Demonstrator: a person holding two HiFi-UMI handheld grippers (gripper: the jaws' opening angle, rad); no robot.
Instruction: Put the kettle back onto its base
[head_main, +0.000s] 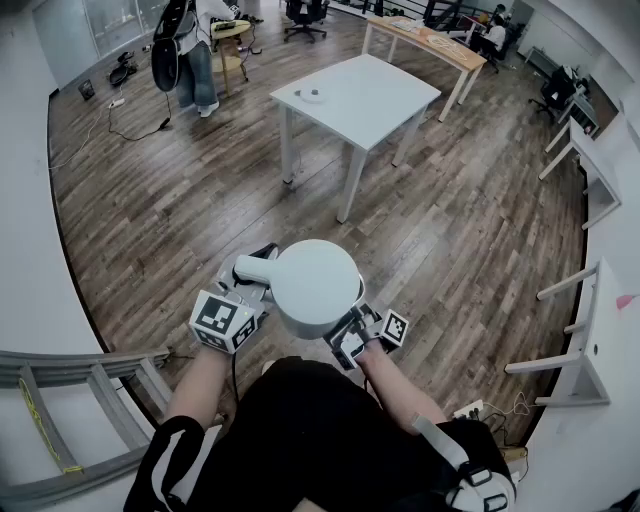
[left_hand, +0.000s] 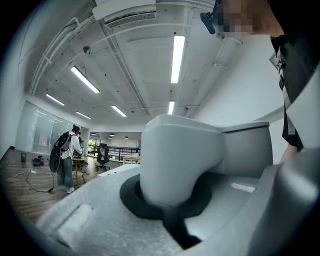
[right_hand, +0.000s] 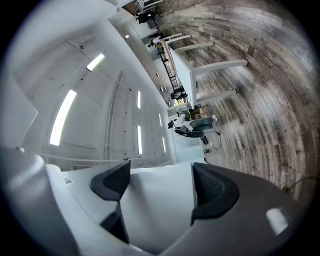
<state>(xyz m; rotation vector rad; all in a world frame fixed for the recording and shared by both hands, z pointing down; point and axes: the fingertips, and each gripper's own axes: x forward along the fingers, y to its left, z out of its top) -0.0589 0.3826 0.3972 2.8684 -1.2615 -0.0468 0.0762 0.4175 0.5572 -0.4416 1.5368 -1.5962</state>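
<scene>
Far L, lower corner: grey ladder (head_main: 100, 385) lying on the wood floor (head_main: 180, 210). Upper L: a bystander (head_main: 192, 48) w/ a dark backpack, well apart from the action.

Left gripper (head_main: 246, 276): jaws closed tight on the kettle's handle (head_main: 256, 267). Its own view shows the white handle (left_hand: 175, 160) seated in the dark pads, nothing else between them.

Kettle (head_main: 316, 285): white, round, lid up, roughly upright. It's held in the air over the floor, just in front of the person's body and between the 2 grippers, w/ nothing under it.

Beyond it, centre: white table (head_main: 390, 105), well apart from the kettle. The base (head_main: 312, 95), a small pale disc, sits near the table's L corner, too small for detail.

Right gripper (head_main: 352, 336): at the kettle's lower R side, jaws spread wide. In its own view the kettle's white wall fills the gap between the dark pads (right_hand: 209, 186), w/ no squeeze to be seen.

Far R: more white desks (head_main: 600, 150) along the wall.
</scene>
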